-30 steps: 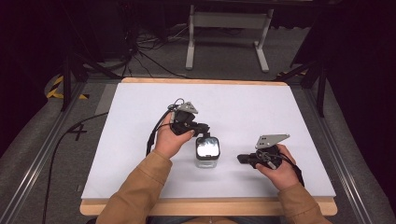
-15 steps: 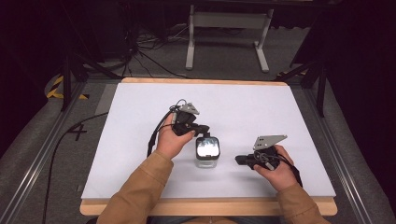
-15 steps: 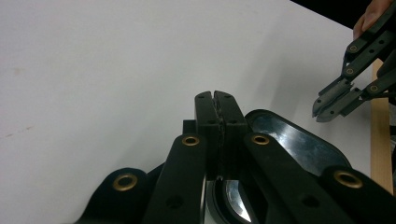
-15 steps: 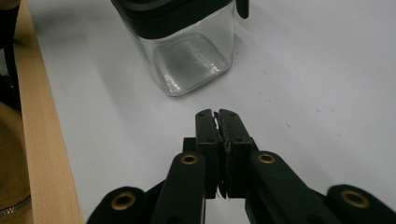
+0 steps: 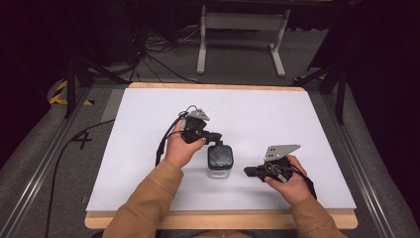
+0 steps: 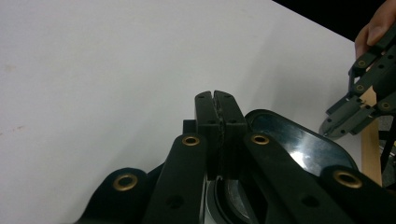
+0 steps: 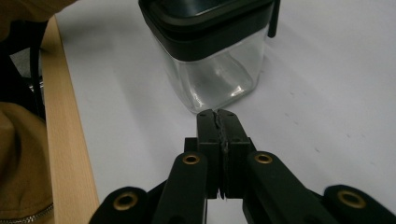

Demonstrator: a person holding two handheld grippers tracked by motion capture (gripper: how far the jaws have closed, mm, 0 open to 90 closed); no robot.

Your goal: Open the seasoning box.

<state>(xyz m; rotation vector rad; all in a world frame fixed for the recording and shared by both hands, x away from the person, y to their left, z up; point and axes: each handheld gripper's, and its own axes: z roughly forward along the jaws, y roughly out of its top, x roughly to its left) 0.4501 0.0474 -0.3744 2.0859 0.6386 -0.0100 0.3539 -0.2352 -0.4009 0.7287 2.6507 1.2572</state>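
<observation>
Item: clear square jar (image 5: 219,166) with black lid (image 5: 220,155), standing upright on white table (image 5: 148,148), between the two claws.

Left gripper (image 5: 216,137): jaws pressed flat together, nothing between them; tips resting over the far edge of the lid, glossy lid top (image 6: 299,140) just right of and below the closed tips in the left gripper view. Contact with the lid probable, not certain from this angle.

Right gripper (image 5: 247,171): jaws likewise shut tight and empty; jar just ahead of the tips, a strip of bare table between, glass wall (image 7: 219,79) directly in line in the right gripper view.

Risks, as judged:
- Push from closed right tips against the glass: light jar likely to slide or tip toward the left claw, unbraced at the base.
- Downward or sideways pressure from left tips at the lid's edge: off-centre load, jar rocking onto one bottom edge.
- No grasp possible with either claw closed; attempt to lift or unseat the lid without opening first: tips skidding off smooth plastic.
- Smooth glass and glossy lid: poor purchase for narrow pads.
</observation>
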